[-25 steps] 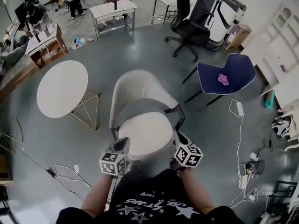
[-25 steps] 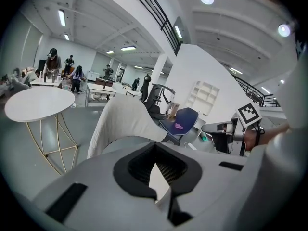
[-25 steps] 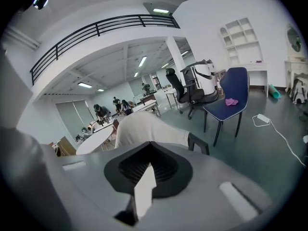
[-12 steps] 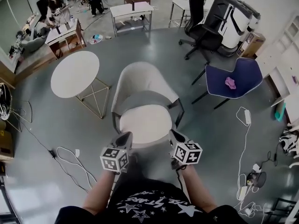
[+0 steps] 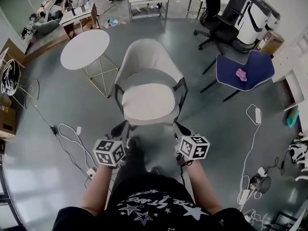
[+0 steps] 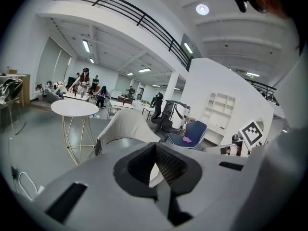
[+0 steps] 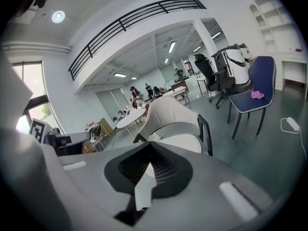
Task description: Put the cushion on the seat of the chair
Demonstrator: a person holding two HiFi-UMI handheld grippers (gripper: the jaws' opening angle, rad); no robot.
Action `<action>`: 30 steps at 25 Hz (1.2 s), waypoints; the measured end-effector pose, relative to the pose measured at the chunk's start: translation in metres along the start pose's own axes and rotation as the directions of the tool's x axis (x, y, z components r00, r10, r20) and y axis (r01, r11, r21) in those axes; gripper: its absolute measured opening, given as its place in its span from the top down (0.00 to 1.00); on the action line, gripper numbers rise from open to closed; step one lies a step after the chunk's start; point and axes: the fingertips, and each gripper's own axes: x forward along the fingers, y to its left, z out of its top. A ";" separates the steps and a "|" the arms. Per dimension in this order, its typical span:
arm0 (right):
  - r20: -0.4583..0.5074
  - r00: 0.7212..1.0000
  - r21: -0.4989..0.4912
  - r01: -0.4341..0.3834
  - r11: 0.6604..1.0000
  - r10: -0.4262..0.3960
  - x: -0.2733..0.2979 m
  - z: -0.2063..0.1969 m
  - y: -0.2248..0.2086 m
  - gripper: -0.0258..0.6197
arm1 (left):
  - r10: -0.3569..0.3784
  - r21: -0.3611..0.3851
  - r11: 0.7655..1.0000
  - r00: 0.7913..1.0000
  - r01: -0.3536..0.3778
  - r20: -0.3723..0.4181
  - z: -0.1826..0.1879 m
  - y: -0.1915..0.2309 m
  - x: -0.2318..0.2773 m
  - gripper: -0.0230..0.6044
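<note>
Round white table [image 5: 85, 48] far left, well apart from the work. Not a factor.

Left gripper [image 5: 122, 128]: low, near my operator's legs, tips aimed at the front edge of the chair [image 5: 144, 57]. In the left gripper view the jaws are closed together with only a thin seam between the ribbed pads. Nothing is held.

Centre: the cushion [image 5: 148, 102], pale and roundish, lies flat on the seat, inside the dark arm frame and under the curved backrest. It looks centred and fills most of the seat. I judge the placement done.

Right gripper [image 5: 179, 128]: mirrors the left at about the same height. In the right gripper view the jaws are drawn in, with a narrow sliver between the tips, and they are empty. Cushion [image 7: 180, 142] shows ahead, beyond the tips.

Key relation: the cushion sits straight ahead of both grippers, clear of both, midway between them across. Neither gripper is clearly nearer. Its slightly longer axis runs side to side, so any nudge would want both front corners.

Far right: blue chair [image 5: 250, 66] with a pink scrap [image 5: 241, 74] on it, well apart.
</note>
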 end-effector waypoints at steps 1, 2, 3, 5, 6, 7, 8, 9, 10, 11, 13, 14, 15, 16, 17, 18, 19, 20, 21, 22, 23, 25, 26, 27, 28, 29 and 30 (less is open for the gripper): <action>-0.003 1.000 0.009 0.001 1.000 -0.001 -0.007 -0.006 -0.002 0.96 | 0.010 -0.004 1.000 1.000 -0.010 0.006 -0.003 -0.003 -0.007 0.95; -0.008 1.000 0.021 0.004 1.000 -0.004 -0.015 -0.013 -0.004 0.96 | 0.018 -0.008 1.000 1.000 -0.018 0.010 -0.007 -0.005 -0.014 0.95; -0.013 1.000 0.035 0.007 0.999 -0.007 -0.022 -0.021 -0.006 0.96 | 0.024 -0.009 1.000 1.000 -0.024 0.014 -0.010 -0.008 -0.021 0.95; -0.018 1.000 0.056 0.008 0.998 -0.007 -0.033 -0.033 -0.006 0.96 | 0.035 -0.005 0.999 0.999 -0.035 0.023 -0.013 -0.011 -0.035 0.95; -0.020 1.000 0.061 0.006 0.998 -0.005 -0.037 -0.038 -0.005 0.96 | 0.043 -0.003 0.999 0.999 -0.043 0.028 -0.014 -0.011 -0.042 0.95; -0.022 1.000 0.064 0.004 0.998 -0.002 -0.039 -0.041 -0.004 0.96 | 0.054 -0.001 0.999 0.998 -0.054 0.032 -0.015 -0.010 -0.048 0.95; -0.024 1.000 0.066 -0.001 0.998 0.002 -0.041 -0.044 -0.003 0.96 | 0.070 -0.003 0.998 0.997 -0.070 0.035 -0.017 -0.008 -0.054 0.95; -0.029 1.000 0.069 -0.007 0.998 0.009 -0.041 -0.048 -0.002 0.96 | 0.090 -0.006 0.996 0.995 -0.089 0.036 -0.020 -0.004 -0.059 0.95; -0.036 0.999 0.072 -0.016 0.997 0.019 -0.040 -0.053 0.001 0.96 | 0.111 -0.011 0.994 0.993 -0.111 0.038 -0.022 0.000 -0.066 0.95; -0.047 0.998 0.075 -0.027 0.997 0.031 -0.038 -0.058 0.005 0.96 | 0.132 -0.017 0.991 0.990 -0.131 0.040 -0.025 0.004 -0.072 0.95; -0.074 0.996 0.074 -0.048 0.996 0.053 -0.032 -0.070 0.012 0.96 | 0.165 -0.030 0.986 0.985 -0.164 0.042 -0.030 0.010 -0.087 0.95; -0.085 0.994 0.070 -0.056 0.996 0.062 -0.028 -0.074 0.016 0.96 | 0.178 -0.035 0.984 0.983 -0.176 0.039 -0.033 0.013 -0.094 0.95; -0.093 0.993 0.065 -0.062 0.996 0.068 -0.023 -0.075 0.021 0.96 | 0.188 -0.039 0.982 0.982 -0.187 0.035 -0.036 0.015 -0.100 0.95; -0.096 0.993 0.060 -0.068 0.996 0.074 -0.019 -0.074 0.026 0.96 | 0.197 -0.042 0.980 0.980 -0.196 0.030 -0.038 0.018 -0.106 0.95; -0.095 0.992 0.053 -0.074 0.996 0.079 -0.015 -0.072 0.032 0.96 | 0.206 -0.045 0.978 0.978 -0.204 0.026 -0.040 0.022 -0.112 0.95; -0.092 0.992 0.044 -0.081 0.996 0.085 -0.011 -0.069 0.040 0.96 | 0.213 -0.050 0.976 0.977 -0.211 0.024 -0.042 0.026 -0.117 0.95; -0.090 0.992 0.032 -0.087 0.996 0.089 -0.009 -0.067 0.047 0.96 | 0.217 -0.056 0.975 0.976 -0.216 0.022 -0.043 0.030 -0.121 0.95; -0.089 0.992 0.017 -0.091 0.996 0.092 -0.007 -0.065 0.055 0.96 | 0.219 -0.064 0.974 0.976 -0.217 0.023 -0.044 0.034 -0.125 0.95; -0.088 0.992 0.003 -0.094 0.996 0.094 -0.007 -0.063 0.063 0.96 | 0.217 -0.072 0.974 0.976 -0.215 0.024 -0.045 0.037 -0.128 0.95; -0.087 0.992 -0.008 -0.095 0.995 0.094 -0.006 -0.062 0.070 0.96 | 0.212 -0.077 0.975 0.977 -0.210 0.026 -0.045 0.039 -0.131 0.95; -0.085 0.992 -0.013 -0.094 0.995 0.092 -0.007 -0.061 0.077 0.96 | 0.203 -0.079 0.976 0.979 -0.201 0.027 -0.044 0.041 -0.132 0.95; -0.074 0.994 -0.010 -0.082 0.997 0.081 -0.011 -0.064 0.088 0.96 | 0.175 -0.075 0.982 0.984 -0.172 0.027 -0.044 0.042 -0.135 0.95; -0.069 0.995 -0.006 -0.073 0.997 0.072 -0.013 -0.067 0.093 0.96 | 0.156 -0.073 0.985 0.987 -0.154 0.025 -0.043 0.042 -0.137 0.95; -0.065 0.996 -0.004 -0.063 0.998 0.063 -0.017 -0.070 0.099 0.96 | 0.136 -0.071 0.988 0.990 -0.134 0.024 -0.043 0.042 -0.139 0.95; -0.062 0.997 -0.004 -0.053 0.999 0.053 -0.020 -0.074 0.104 0.96 | 0.116 -0.069 0.991 0.993 -0.114 0.024 -0.042 0.041 -0.142 0.95; -0.059 0.997 -0.007 -0.043 0.999 0.042 -0.023 -0.077 0.109 0.96 | 0.097 -0.064 0.993 0.995 -0.096 0.025 -0.040 0.041 -0.144 0.95; -0.055 0.998 -0.011 -0.031 0.999 0.030 -0.025 -0.078 0.113 0.96 | 0.080 -0.057 0.995 0.996 -0.078 0.026 -0.038 0.040 -0.146 0.95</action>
